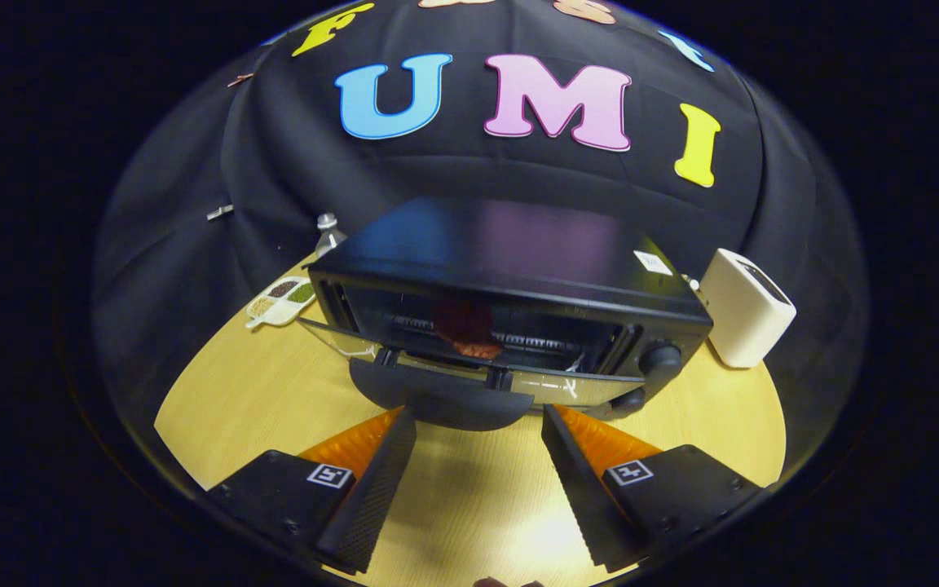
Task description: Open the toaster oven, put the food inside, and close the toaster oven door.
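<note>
A black toaster oven (510, 261) stands on the wooden table, just beyond my fingers. Its glass door (355, 342) hangs partly open, tilted down toward me, with the dark curved handle (445, 401) at its front edge. Inside on the rack lies a reddish-brown piece of food (469, 333). My gripper (478, 420) is open; its two fingertips sit just below the handle, one at each side, touching nothing I can make out. Two dark knobs (659, 359) sit on the oven's right front.
A white pop-up toaster (747, 308) stands right of the oven. Left of it are a small white divided dish with seeds (280, 300) and a clear bottle (328, 235). Bare wooden table (257, 391) lies around my fingers.
</note>
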{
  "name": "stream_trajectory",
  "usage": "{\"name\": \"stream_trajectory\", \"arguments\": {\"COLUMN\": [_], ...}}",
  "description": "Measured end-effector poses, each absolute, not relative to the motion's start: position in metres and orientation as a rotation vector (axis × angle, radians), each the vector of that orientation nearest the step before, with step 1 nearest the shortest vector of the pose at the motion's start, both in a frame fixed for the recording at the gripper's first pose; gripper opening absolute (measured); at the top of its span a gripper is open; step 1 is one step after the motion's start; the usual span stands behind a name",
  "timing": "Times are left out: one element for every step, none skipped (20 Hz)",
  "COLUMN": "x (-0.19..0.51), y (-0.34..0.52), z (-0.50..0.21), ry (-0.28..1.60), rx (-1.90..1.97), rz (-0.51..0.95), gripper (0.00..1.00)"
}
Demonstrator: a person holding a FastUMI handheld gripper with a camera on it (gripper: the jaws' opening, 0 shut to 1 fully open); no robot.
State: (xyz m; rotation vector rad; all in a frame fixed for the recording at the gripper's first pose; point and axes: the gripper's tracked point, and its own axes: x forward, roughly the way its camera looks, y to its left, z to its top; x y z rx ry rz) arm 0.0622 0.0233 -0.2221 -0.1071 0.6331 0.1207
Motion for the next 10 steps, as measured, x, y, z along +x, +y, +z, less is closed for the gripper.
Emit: {"name": "stream_trajectory", "arguments": {"x": [0.066,0.07,0.074,0.077,0.077,0.076,0.072,0.066,0.062,0.058], "y": [0.022,0.022,0.023,0.024,0.024,0.022,0.019,0.013,0.009,0.003], "z": [-0.218,-0.211,-0.201,-0.191,-0.18,-0.174,-0.164,-0.151,-0.14,-0.126], "ry": [0.623,0.609,0.589,0.567,0.54,0.525,0.506,0.476,0.451,0.421], "rx": [-0.117,-0.123,-0.118,-0.113,-0.111,-0.113,-0.114,-0.111,-0.109,-0.108], "rz": [0.118,0.119,0.126,0.13,0.132,0.13,0.127,0.121,0.116,0.106], "gripper": [0.97,0.97,0.97,0.97,0.97,0.97,0.97,0.97,0.97,0.97]}}
